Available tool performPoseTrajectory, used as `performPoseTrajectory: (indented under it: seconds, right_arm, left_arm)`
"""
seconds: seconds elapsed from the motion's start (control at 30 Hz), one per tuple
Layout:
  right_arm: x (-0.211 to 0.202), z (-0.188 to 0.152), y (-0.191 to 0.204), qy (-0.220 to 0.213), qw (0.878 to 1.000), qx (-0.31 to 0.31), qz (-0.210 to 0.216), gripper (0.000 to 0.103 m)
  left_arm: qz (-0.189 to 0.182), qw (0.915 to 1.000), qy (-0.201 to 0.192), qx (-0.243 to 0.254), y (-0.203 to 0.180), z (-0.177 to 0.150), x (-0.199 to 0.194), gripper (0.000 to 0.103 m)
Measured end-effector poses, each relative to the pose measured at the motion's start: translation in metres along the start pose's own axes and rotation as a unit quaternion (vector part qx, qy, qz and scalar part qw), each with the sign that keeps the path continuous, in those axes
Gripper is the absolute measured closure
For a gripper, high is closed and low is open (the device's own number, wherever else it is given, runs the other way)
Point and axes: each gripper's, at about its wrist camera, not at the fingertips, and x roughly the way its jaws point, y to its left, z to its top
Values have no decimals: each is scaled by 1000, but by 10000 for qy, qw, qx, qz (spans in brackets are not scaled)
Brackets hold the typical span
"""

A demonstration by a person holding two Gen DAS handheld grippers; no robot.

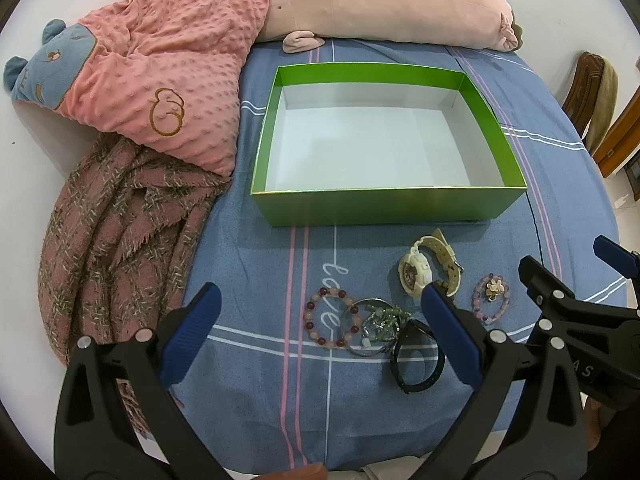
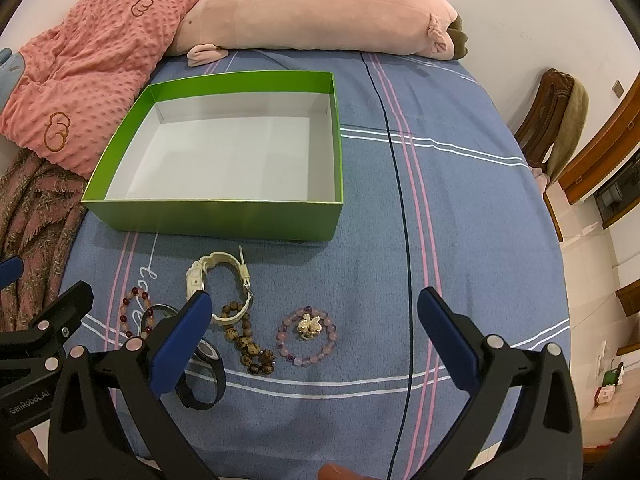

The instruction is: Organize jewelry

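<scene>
Both my left gripper and right gripper hang released, jaws wide. The lilac bead bracelet looks light and floppy; I'd pinch its beaded band, not the charm.

Bracelets and watches lie before green box — empty.

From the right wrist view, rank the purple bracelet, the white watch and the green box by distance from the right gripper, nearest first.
1. Purple bracelet, just ahead of the right gripper, between its fingers.
2. White watch, farther, ahead-left.
3. Green box, farthest, beyond the watch.
</scene>
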Motion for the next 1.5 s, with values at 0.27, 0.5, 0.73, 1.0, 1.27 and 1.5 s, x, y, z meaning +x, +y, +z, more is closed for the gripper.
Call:
performPoseTrajectory:
  seconds: [0.27, 0.5, 0.73, 1.0, 1.27, 1.5]
  right_arm:
    - [0, 0, 0, 2, 10000, -4, -2, 1]
    - [8, -1, -16, 52, 9987, -210, -470, 1]
    - [34, -20, -33, 606, 9977, -304, -27, 18]
    - [37, -32, 22, 1061, 9801, -1038, 1321, 68]
    - [50, -37, 63, 1375, 9634, -1666, 1590, 68]
    - [67, -48, 79, 1629, 9524, -1956, 1679, 77]
  left_arm:
    - [12, 10000, 31, 7, 0, -1, 0, 2]
    - [100, 9997, 96, 183, 12, -10, 11, 2]
    - [-417, 9971, 495, 401, 17, -31, 38, 16]
    - [-494, 9954, 748, 345, 17, -35, 51, 36]
    - [-552, 9956, 735, 194, 22, -31, 50, 34]
    - [-560, 9954, 762, 173, 21, -28, 52, 31]
